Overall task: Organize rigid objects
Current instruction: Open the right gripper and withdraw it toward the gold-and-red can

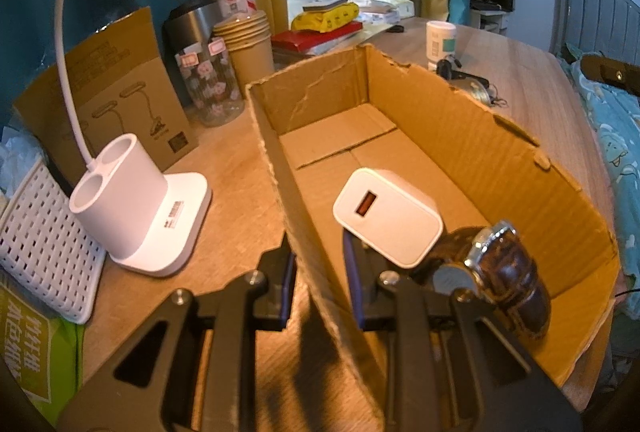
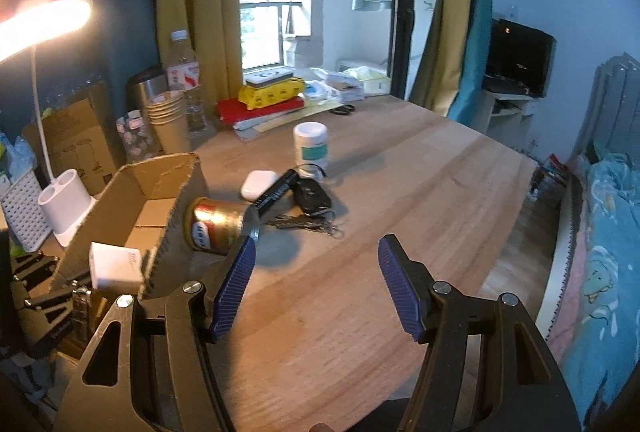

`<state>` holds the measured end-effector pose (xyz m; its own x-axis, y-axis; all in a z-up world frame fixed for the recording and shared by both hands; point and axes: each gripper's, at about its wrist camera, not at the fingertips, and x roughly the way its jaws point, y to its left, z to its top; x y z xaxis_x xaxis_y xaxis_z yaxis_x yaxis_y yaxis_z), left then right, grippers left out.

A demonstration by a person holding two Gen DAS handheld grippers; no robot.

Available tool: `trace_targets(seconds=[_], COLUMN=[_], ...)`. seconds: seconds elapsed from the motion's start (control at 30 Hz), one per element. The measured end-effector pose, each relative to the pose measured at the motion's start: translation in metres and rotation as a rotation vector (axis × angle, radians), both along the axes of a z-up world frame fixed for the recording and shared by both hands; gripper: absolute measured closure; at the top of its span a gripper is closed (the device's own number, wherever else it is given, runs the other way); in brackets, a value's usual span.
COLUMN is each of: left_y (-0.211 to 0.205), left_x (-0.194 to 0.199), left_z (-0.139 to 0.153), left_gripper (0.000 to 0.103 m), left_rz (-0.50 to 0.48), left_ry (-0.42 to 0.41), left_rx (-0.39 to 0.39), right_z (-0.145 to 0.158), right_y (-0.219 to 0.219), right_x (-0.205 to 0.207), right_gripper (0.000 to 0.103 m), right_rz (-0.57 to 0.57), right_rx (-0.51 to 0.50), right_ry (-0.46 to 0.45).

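Note:
An open cardboard box [image 1: 520, 167] lies on the wooden table. Inside it are a white USB charger [image 1: 388, 216] and a watch with a brown leather strap [image 1: 508, 272]. My left gripper [image 1: 320, 272] is shut on the box's left wall, one finger on each side. In the right wrist view the box [image 2: 160, 171] is at the left with the charger [image 2: 114, 266] in it. Beside it lie a gold can [image 2: 216, 226] on its side, a white earbud case [image 2: 258, 183], a black tube [image 2: 278, 189], a car key [image 2: 312, 197] and a white bottle [image 2: 311, 147]. My right gripper [image 2: 316, 248] is open over bare table, holding nothing.
A white lamp base [image 1: 140, 216] and a white perforated basket [image 1: 40, 248] stand left of the box. Paper cups [image 1: 248, 39], bottles and stacked books [image 2: 260, 103] line the back. A bed [image 2: 608, 252] runs along the table's right edge.

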<state>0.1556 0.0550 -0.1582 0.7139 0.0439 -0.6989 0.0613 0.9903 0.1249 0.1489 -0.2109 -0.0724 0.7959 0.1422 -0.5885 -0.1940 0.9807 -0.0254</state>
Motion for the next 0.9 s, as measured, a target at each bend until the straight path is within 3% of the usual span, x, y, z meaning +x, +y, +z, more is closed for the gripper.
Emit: trace_targets(seconds=[0.47,0.9], left_y=[0.001,0.001], left_x=[0.001,0.002], left_z=[-0.001,-0.003], left_gripper=[0.079,0.079], left_rz=[-0.001,-0.003], left_ry=[0.007,0.012], left_rx=[-0.011,-0.017], right_z=[-0.016,-0.043], right_y=[-0.021,-0.004], right_x=[0.023,0.071], right_gripper=[0.034,0.034], right_rz=[-0.053,-0.022], right_rx=[-0.014,-0.034], right_ry=[0.023,0.077])
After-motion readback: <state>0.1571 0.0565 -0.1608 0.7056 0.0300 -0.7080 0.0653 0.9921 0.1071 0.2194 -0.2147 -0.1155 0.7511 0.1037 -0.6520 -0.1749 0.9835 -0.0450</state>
